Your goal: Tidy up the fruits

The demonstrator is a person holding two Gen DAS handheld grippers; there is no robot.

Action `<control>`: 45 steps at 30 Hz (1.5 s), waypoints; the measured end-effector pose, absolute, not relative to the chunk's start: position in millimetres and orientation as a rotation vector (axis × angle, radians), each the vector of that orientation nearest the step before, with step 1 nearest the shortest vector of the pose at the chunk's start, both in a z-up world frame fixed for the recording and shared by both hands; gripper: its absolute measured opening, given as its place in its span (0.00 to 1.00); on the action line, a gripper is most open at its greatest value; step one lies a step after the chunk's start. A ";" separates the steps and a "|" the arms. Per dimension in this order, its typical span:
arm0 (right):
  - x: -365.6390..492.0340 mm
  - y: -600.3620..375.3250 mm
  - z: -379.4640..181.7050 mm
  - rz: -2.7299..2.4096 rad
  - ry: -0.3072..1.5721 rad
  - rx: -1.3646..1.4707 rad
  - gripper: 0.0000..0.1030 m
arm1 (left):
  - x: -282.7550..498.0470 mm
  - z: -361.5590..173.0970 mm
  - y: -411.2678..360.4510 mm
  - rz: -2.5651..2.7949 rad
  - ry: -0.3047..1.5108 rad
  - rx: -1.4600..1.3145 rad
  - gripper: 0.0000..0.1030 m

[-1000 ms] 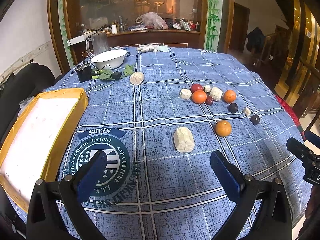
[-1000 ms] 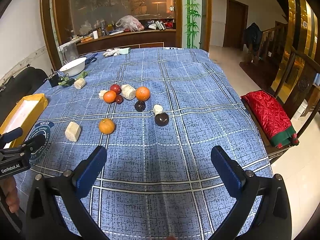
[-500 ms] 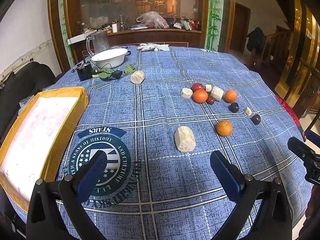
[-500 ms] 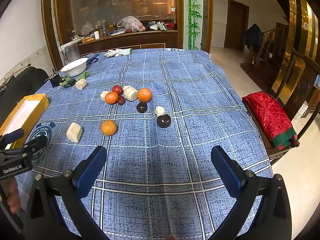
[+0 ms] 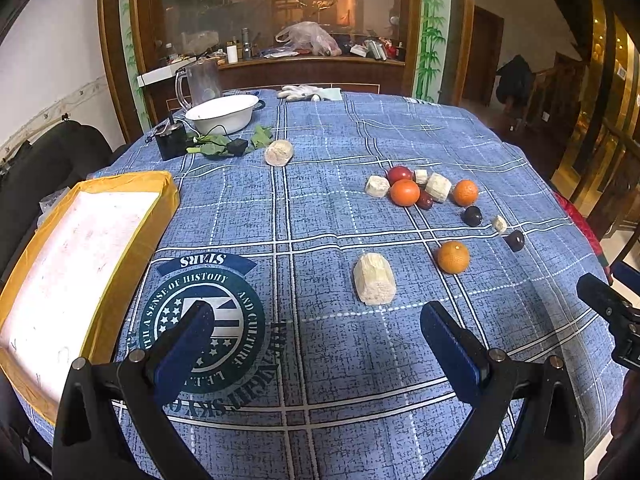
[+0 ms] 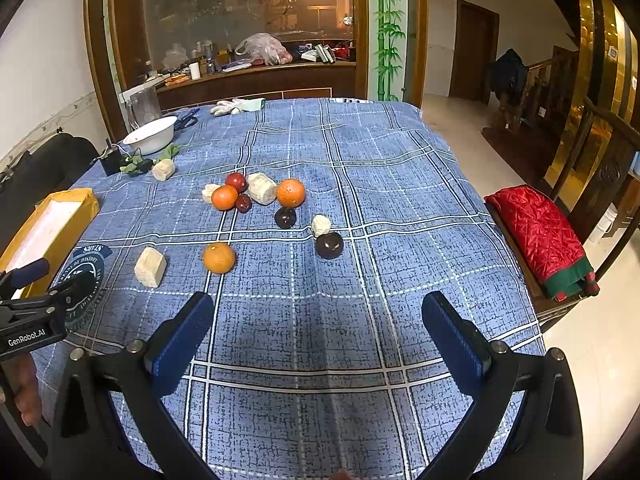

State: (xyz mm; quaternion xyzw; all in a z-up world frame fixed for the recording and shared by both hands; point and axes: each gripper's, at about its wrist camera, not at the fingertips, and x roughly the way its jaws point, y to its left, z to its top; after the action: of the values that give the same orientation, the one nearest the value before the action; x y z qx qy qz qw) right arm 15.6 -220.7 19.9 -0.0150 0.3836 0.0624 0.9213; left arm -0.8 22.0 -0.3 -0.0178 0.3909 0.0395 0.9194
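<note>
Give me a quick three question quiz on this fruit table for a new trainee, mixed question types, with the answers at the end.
1. True or false: the left gripper holds an orange.
2. Multiple choice: what lies nearest ahead of the left gripper? A) pale chunk B) white bowl C) gloves
3. Fill in: the yellow tray holds ___ fruit.

Key: 1 false, both it and the right gripper are open and empty. 2 A. 3 no; every orange, such as the lone orange, sits on the tablecloth.
</note>
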 end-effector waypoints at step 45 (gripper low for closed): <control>137.3 -212.5 -54.0 0.145 0.934 -0.104 0.38 | 72.8 -55.0 -2.1 -0.017 0.941 -0.008 0.29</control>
State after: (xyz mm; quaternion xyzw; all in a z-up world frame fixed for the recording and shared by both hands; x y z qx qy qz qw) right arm 137.3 -212.5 -53.9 -0.0500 0.4495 0.0696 0.8892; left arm 72.8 -2.1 -55.0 -0.0037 0.4532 -0.0083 0.8914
